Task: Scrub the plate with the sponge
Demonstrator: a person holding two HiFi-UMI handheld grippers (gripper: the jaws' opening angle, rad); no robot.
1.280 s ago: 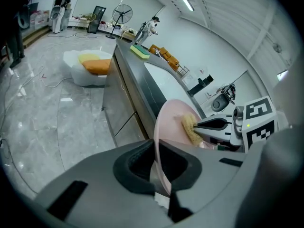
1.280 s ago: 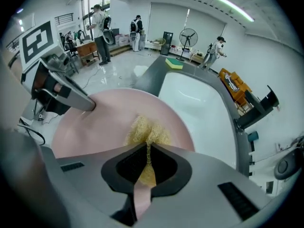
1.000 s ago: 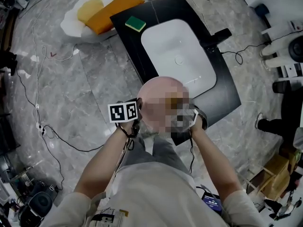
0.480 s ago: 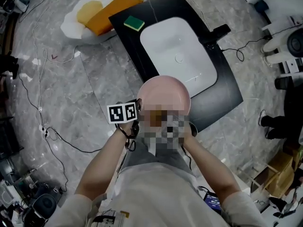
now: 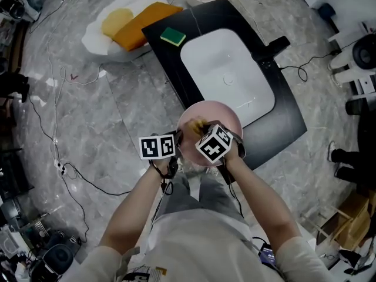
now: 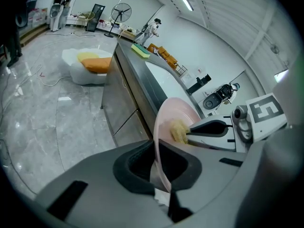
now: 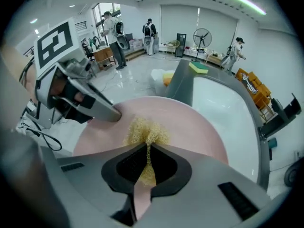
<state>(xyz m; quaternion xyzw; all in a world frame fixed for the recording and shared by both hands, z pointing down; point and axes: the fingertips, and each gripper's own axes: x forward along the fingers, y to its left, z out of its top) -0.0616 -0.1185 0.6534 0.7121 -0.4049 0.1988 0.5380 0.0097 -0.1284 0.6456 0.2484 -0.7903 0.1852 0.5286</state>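
- The right tool (image 7: 147, 161) is clenched on a yellow mesh sponge (image 7: 145, 131). The sponge's frayed end presses against the face of the pink plate (image 7: 190, 122).
- The left tool (image 6: 160, 167) is clamped on the plate's rim and holds the plate tilted up on edge. Its tip lies just beside the sponge.
- In the head view both tools meet at the plate's near side. The plate hangs over the near edge of the black desk (image 5: 283, 122), just in front of the white sink (image 5: 226, 75).
- A green sponge (image 5: 173, 37) lies on the desk's far corner, well apart from the plate.
- Cables trail over the grey marble floor (image 5: 117, 98).
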